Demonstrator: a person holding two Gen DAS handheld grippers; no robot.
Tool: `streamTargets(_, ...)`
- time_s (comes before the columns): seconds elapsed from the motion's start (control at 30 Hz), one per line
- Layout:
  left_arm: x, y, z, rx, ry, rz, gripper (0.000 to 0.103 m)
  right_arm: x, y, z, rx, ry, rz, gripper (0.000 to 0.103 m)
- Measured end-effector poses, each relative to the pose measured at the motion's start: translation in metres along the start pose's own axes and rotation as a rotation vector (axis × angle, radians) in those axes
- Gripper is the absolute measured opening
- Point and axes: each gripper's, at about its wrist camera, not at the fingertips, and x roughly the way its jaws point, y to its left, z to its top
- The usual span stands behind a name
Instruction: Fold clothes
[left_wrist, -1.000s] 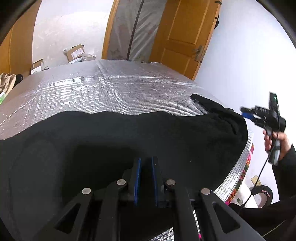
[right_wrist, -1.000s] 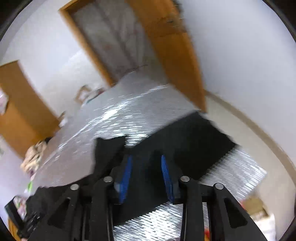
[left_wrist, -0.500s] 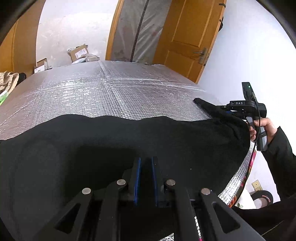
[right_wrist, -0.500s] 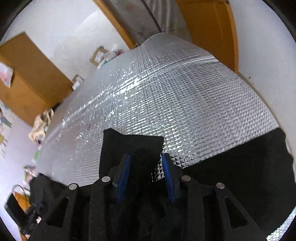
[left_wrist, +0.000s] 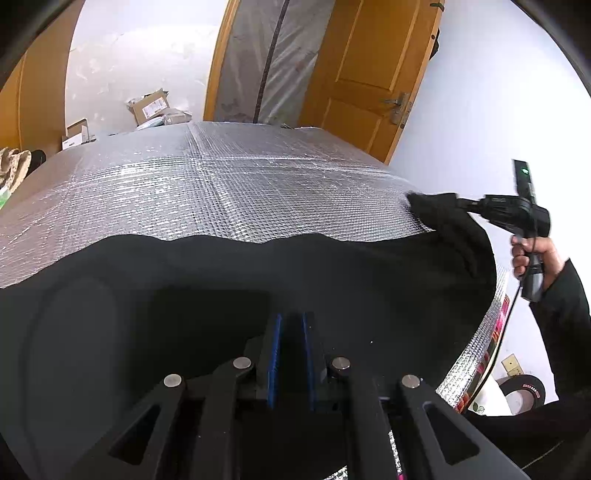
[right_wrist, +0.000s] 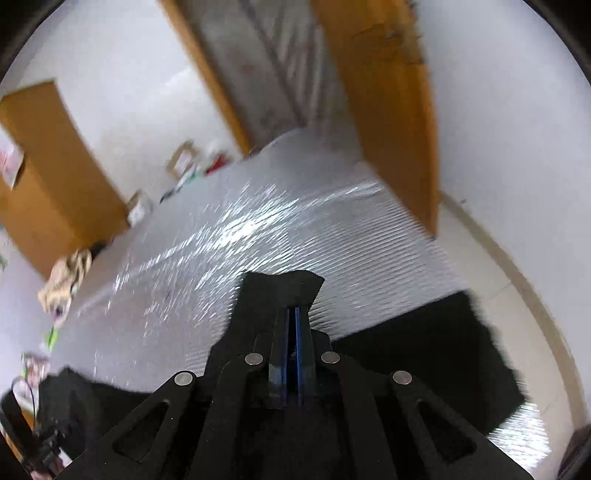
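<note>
My right fingers (right_wrist: 293, 321) grip the black garment (left_wrist: 258, 280)'s far corner; left fingers (left_wrist: 291, 332) pinch its near edge. Lift evenly, keeping cloth taut over the silver surface (left_wrist: 221, 184).

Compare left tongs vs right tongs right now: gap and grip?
Left tongs show a narrow gap between the blue pads; right tongs have pads nearly touching. Left tongs sit at the near edge of the black garment, its grip unclear; right tongs pinch the garment's far corner above the silver sheet. Both point downward at the same garment.
</note>
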Motion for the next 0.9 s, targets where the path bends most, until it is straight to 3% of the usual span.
streamTargets(0.17, -0.001, -0.003, 0.001, 0.008, -0.008, -0.007, 0.011, -0.043, -0.05, -0.017, 0.131, -0.073, -0.102, 0.003)
streamTargets(0.43, -0.001, -0.007, 0.009, 0.022, -0.021, -0.008, 0.011, -0.063, -0.102, -0.068, 0.268, 0.015, -0.27, 0.007)
streamTargets(0.5, -0.002, -0.007, 0.011, 0.026, -0.029, -0.005, 0.011, -0.07, -0.097, -0.065, 0.234, -0.005, -0.279, 0.01)
streamTargets(0.57, -0.003, -0.007, 0.014, 0.027, -0.038, -0.001, 0.011, -0.075, -0.079, -0.055, 0.149, -0.04, -0.248, 0.025)
streamTargets(0.63, -0.003, -0.006, 0.016, 0.023, -0.046, 0.002, 0.011, -0.069, -0.054, -0.042, 0.043, -0.04, -0.191, 0.031)
streamTargets(0.73, -0.004, -0.005, 0.017, 0.017, -0.054, -0.003, 0.011, -0.042, -0.017, -0.024, -0.113, 0.027, -0.143, 0.033)
streamTargets(0.9, -0.004, -0.003, 0.012, 0.004, -0.05, -0.004, 0.011, 0.013, 0.0, -0.007, -0.179, 0.173, -0.227, 0.033)
